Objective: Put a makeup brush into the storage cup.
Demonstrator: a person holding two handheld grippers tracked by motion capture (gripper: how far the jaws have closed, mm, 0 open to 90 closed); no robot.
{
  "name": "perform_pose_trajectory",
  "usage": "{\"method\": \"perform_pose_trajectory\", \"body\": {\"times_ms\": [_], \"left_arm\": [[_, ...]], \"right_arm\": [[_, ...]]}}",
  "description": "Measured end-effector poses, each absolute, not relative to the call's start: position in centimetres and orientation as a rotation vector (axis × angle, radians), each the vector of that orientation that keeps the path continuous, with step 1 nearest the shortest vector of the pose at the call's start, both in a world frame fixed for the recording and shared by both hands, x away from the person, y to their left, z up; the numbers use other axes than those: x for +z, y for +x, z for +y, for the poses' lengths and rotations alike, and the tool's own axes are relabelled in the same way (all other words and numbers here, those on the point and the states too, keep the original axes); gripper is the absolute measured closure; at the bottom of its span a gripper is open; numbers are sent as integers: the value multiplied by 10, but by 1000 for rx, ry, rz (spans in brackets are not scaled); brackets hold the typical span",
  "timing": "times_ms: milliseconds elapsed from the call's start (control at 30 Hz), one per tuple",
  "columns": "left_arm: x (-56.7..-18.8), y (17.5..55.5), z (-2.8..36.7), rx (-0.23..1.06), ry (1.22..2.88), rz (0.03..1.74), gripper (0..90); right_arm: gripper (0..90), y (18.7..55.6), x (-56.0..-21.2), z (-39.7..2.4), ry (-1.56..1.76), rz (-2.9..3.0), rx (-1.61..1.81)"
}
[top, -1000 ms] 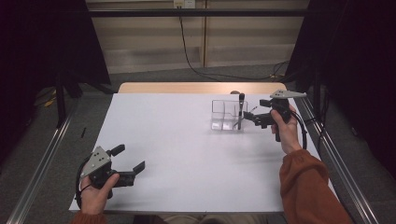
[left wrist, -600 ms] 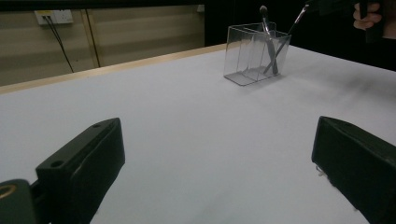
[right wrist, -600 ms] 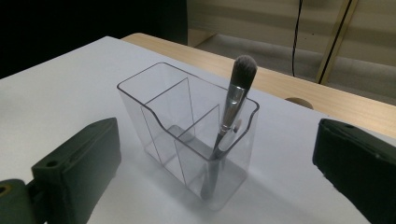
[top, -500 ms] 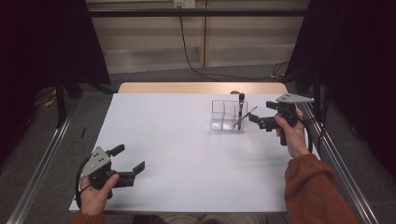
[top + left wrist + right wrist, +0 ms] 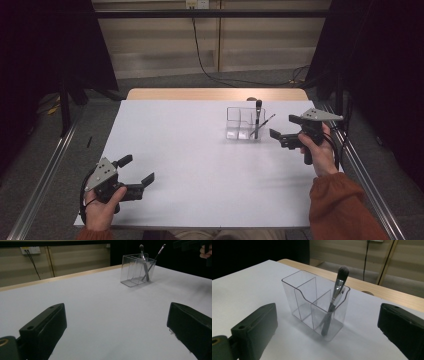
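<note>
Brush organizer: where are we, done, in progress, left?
Looks done: two brushes, a thick one and a thin one, stand in the clear organizer, both at its right end. In hand: nothing. The right tongs sit open beside the organizer, gripping nothing. The left tongs rest open near the table's front left corner. Left: probably little; no other loose brush is on the table.

You wore rust-orange sleeves; your two grippers had black jaws, grey three-cornered plates and trailing black cables.
</note>
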State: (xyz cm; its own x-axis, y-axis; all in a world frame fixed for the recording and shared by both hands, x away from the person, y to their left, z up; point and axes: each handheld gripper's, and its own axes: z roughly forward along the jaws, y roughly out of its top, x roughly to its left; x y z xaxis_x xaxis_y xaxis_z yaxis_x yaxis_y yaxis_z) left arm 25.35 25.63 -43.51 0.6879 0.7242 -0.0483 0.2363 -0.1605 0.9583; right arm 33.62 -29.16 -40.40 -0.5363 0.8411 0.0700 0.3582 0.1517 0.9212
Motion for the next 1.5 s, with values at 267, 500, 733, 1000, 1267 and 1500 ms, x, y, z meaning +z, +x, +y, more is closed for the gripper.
{"method": "perform_pose_trajectory", "body": {"times_ms": [267,500,733,1000,1267,1500], "left_arm": [[-435,253,257,514,1722,769,26],[-435,252,256,515,1727,776,27],[-435,251,257,518,1719,784,27],[-435,250,255,510,1712,794,26],[-435,248,255,516,1707,785,26],[-436,247,255,524,1704,790,25]], "right_arm": [[21,317,-408,-296,1153,1935,1395],[21,299,-414,-297,1151,1922,1397],[26,282,-417,-297,1152,1916,1374],[33,264,-427,-300,1164,1891,1382],[37,246,-437,-305,1184,1859,1373],[37,232,-444,-308,1198,1839,1384]]}}
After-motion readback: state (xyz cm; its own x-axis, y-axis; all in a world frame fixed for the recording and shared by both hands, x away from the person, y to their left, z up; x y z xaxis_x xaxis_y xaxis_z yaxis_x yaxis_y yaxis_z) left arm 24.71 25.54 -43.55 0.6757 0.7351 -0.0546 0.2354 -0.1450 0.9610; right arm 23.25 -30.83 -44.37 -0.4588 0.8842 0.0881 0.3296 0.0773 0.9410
